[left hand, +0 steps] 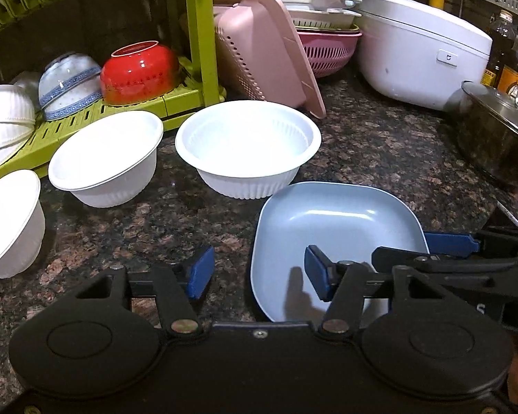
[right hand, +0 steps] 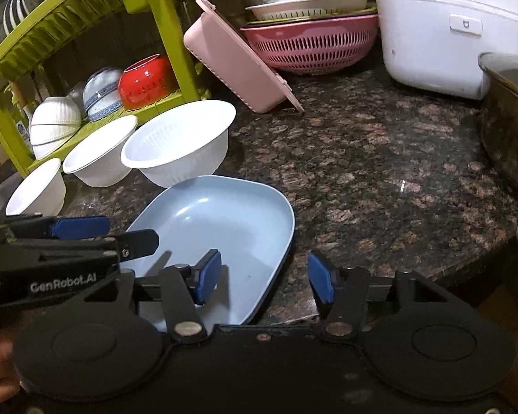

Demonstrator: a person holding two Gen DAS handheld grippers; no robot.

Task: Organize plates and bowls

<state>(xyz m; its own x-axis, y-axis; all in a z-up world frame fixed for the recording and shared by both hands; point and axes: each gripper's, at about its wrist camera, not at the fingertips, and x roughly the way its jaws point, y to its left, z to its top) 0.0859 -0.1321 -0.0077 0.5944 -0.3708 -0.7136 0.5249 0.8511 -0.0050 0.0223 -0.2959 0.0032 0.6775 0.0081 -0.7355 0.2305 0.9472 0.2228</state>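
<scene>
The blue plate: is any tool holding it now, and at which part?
Neither. Both tools are open. The left tool straddles the left rim of the blue plate, the right tool its right rim, but neither has closed on it.

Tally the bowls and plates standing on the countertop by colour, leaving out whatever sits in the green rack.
White bowls: 3
Blue plate: 1
Total: 4
</scene>
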